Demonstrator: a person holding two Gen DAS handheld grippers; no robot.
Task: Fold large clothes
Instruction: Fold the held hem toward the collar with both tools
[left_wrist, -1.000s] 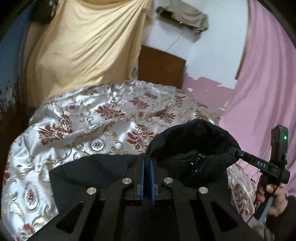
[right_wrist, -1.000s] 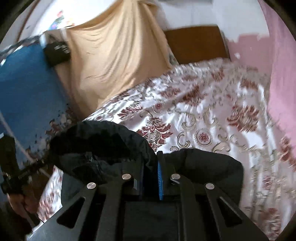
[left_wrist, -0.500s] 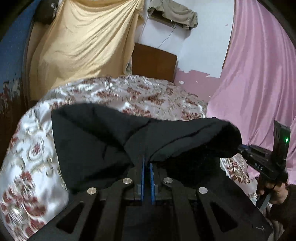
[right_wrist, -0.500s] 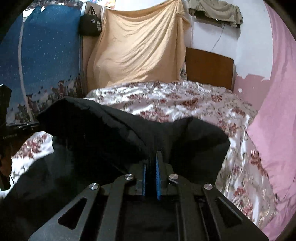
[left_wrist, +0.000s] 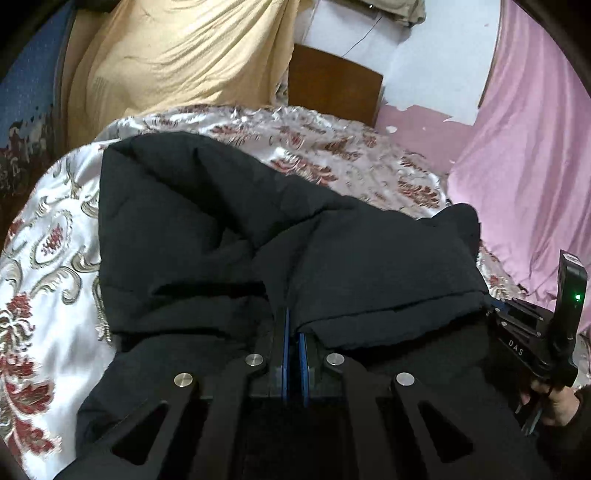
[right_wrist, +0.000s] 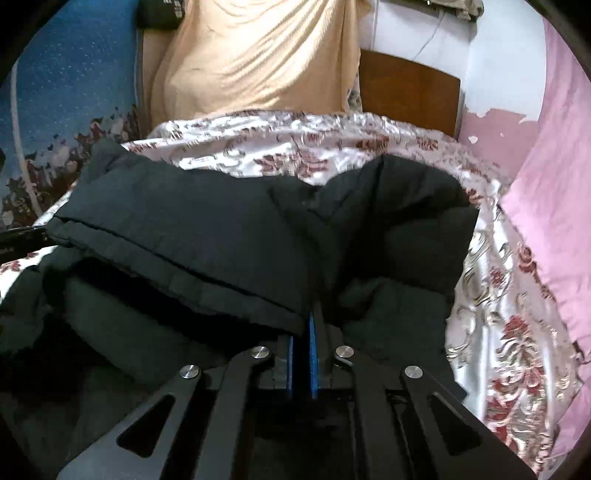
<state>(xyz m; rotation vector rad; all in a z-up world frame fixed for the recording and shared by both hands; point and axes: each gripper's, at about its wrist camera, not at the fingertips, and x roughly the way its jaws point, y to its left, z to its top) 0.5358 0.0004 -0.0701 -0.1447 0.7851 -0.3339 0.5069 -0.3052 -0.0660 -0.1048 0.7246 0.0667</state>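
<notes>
A large black padded jacket lies on a bed with a floral satin cover. My left gripper is shut on the jacket's fabric, and a folded-over flap drapes over the fingers. My right gripper is shut on the jacket too, with a hemmed edge of it lying across the fingertips. The right gripper's body also shows at the right edge of the left wrist view, held by a hand. The lifted part of the jacket hangs between the two grippers.
A wooden headboard stands at the far end of the bed. A tan cloth hangs at the back left and a pink curtain on the right. The bed cover shows to the right of the jacket.
Both grippers have carried the gripped jacket edge up and forward over the rest of the jacket. Since half a second ago the fold has come lower toward the bed.
</notes>
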